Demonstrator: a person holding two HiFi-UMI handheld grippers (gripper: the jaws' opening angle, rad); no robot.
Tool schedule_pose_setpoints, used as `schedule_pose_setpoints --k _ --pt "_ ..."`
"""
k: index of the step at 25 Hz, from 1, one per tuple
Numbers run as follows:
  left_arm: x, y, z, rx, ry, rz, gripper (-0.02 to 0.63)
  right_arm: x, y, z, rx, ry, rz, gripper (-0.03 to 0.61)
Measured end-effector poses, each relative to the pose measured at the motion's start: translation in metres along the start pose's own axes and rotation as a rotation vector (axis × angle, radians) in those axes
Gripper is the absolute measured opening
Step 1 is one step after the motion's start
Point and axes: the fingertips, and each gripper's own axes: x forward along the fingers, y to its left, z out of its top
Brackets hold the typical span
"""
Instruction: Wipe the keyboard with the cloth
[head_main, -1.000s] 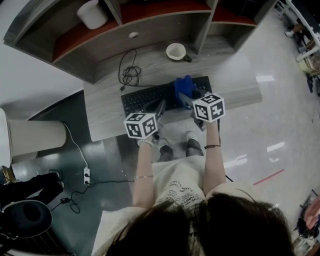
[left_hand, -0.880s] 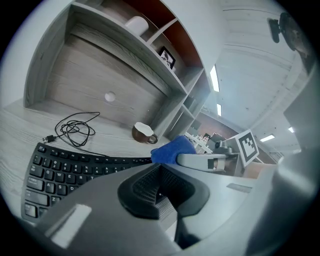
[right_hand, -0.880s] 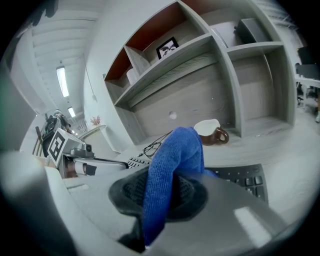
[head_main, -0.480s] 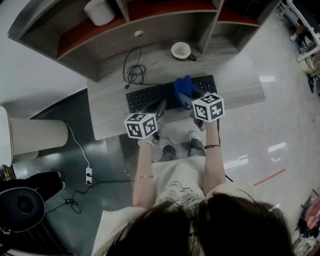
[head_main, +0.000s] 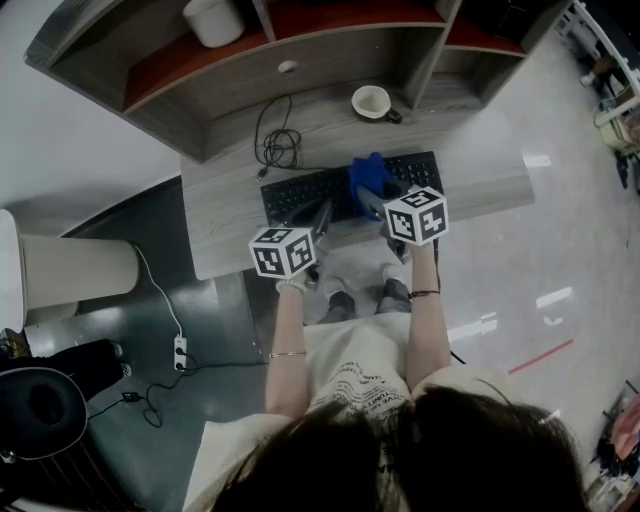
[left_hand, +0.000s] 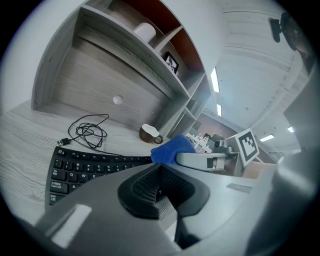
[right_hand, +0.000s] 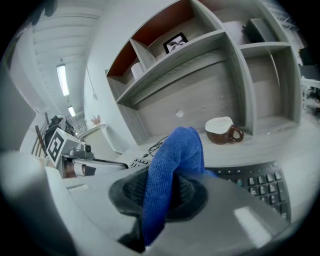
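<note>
Above the keyboard (head_main: 300, 197), right claw (head_main: 372, 203) pinches the cloth (head_main: 368, 174), left claw (head_main: 321, 215) pressed together; wiping could shove the unheld keyboard.

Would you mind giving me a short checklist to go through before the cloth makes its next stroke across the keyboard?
1. Blue cloth clamped between the jaws of the right gripper: ok.
2. Left gripper shut and empty, so it drags nothing over the keys: ok.
3. Cloth positioned over the black keyboard: ok.
4. Cloth actually pressing on the keys: cannot tell.
5. Brown mug standing behind the keyboard, apart from it: ok.
6. Coiled black cable lying behind the keyboard's left end, off the keys: ok.
</note>
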Motion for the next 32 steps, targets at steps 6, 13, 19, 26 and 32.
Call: schedule_pose_setpoints --k 6,13,19,26,32 --pt "-0.007 0.006 0.000 0.001 0.000 -0.001 0.002 0.005 0.007 -0.002 -0.002 0.001 -0.001 0.058" --pt "-0.015 0.011 -0.001 0.005 -0.004 0.000 0.002 0.011 0.016 -0.001 -0.003 -0.005 0.002 0.058" --pt "-0.027 0.018 -0.002 0.004 -0.010 0.010 0.002 0.018 0.029 -0.002 -0.006 -0.008 0.011 0.058" --pt "-0.042 0.030 -0.001 -0.001 -0.023 0.026 0.002 0.029 0.043 0.000 -0.016 -0.006 0.022 0.058" --pt "-0.053 0.041 -0.001 -0.007 -0.030 0.038 0.002 0.039 0.054 -0.001 -0.027 0.001 0.034 0.058"
